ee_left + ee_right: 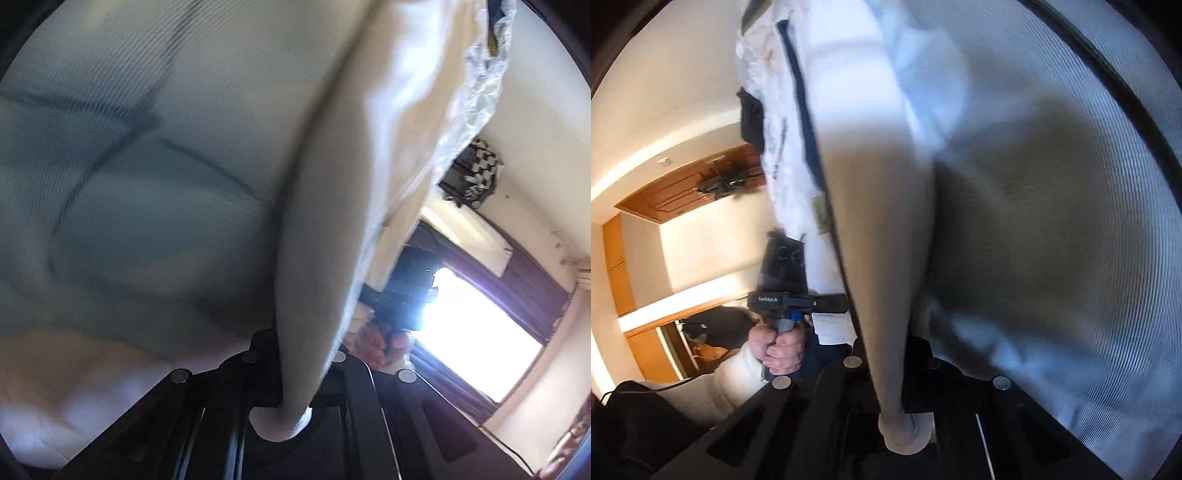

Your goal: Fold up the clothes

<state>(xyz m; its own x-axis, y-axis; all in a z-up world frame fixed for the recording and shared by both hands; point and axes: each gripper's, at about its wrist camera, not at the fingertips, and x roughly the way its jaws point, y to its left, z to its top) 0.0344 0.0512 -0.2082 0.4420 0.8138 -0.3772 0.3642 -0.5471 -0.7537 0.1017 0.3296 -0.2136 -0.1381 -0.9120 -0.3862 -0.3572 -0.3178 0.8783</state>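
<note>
While the pale ribbed garment [155,192] fills most of both wrist views, it hangs stretched between the two grippers, well off any surface that can be seen. Fabric is light blue-grey with a fine rib, cream where the light hits it; a dark seam line [801,110] runs down one edge in the right wrist view. Blurred in both frames.

Room behind it: cream walls, a bright window [476,332] with purple curtains [532,280] in the left wrist view, a wooden door [690,192] and wooden cabinet panels [617,266] in the right wrist view.

Left gripper [284,406]: jaws clamped on a bunched fold of the garment, cloth pinched tight between them and bulging out below. It also shows in the right wrist view [827,302], held by the person's left hand [779,347] with a pale knit sleeve [727,376] behind it, its tip at the garment's edge.

Right gripper [905,417]: jaws closed on another gathered fold, a roll of cloth sticking out under the pinch. From the left wrist view it is a dark body [402,295] against the window glare, right hand [380,347] wrapped on the handle, mostly hidden by the hanging cloth.
</note>
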